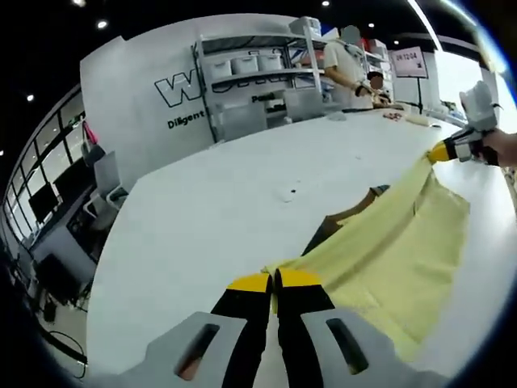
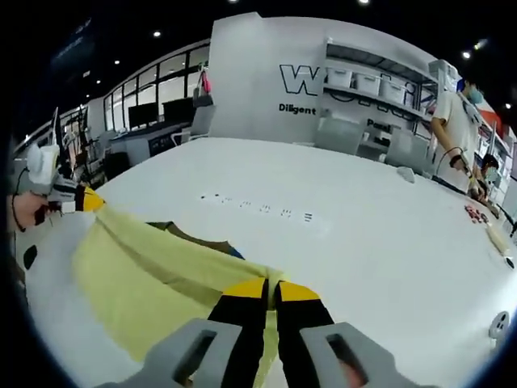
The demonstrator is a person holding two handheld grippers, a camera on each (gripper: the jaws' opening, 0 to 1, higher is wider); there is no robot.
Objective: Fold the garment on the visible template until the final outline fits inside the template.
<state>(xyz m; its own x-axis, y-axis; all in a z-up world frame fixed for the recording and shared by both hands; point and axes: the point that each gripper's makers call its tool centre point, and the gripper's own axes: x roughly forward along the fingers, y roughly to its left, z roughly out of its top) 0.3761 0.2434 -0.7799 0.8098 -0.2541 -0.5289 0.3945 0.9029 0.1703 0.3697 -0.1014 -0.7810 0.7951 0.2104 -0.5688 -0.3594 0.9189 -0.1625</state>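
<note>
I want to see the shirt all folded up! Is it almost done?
Not yet. Done: the left tool and the right tool have each pinched an end of the yellow garment. In hand: they hold its edge stretched above the white table, over a brown sheet under it, maybe the template. Left: every fold, and fitting it inside.

white wall (image 1: 137,97), shelving w/ bins (image 1: 250,69), ceiling spots.

Right gripper (image 2: 273,284) pinches the yellow garment (image 2: 153,271) edge, jaws closed. Left gripper (image 2: 87,200) grips the garment's far corner above the white table (image 2: 363,242).
</note>
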